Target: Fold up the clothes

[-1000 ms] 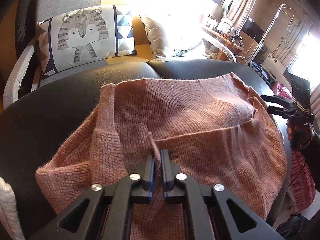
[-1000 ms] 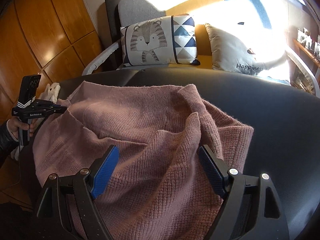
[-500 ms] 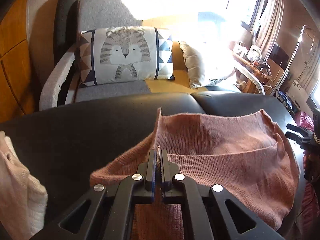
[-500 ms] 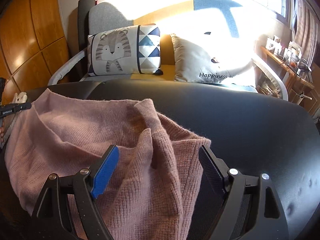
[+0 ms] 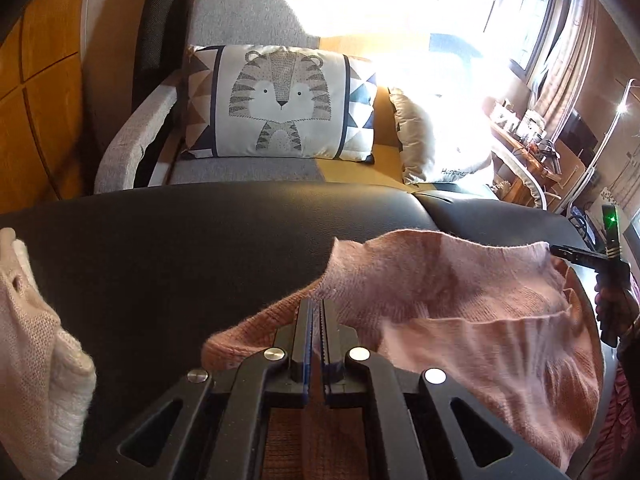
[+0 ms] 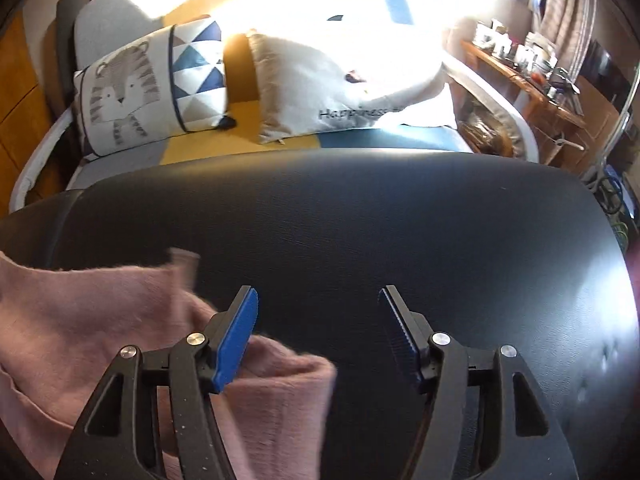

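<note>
Your left gripper (image 5: 316,312) is clenched on an edge of the pink sweater (image 5: 460,320); the knit runs between the jaws and spreads away to their right, with a corner lifted just ahead of the tips. To the left of those jaws lies bare black table (image 5: 180,248), and at the far left edge a white knit (image 5: 36,360).

Your right gripper (image 6: 318,320) has its jaws apart and closing, with only the black table (image 6: 360,220) between them. The sweater (image 6: 100,320) lies left of and under the left jaw, which crosses over its fold; whether the pad touches it you cannot tell. In the left view, the right gripper (image 5: 576,254) sits at the sweater's far right edge.

Beyond the table stands a sofa (image 5: 240,12) with a tiger cushion (image 5: 280,100) and a white cushion (image 6: 340,76).
</note>
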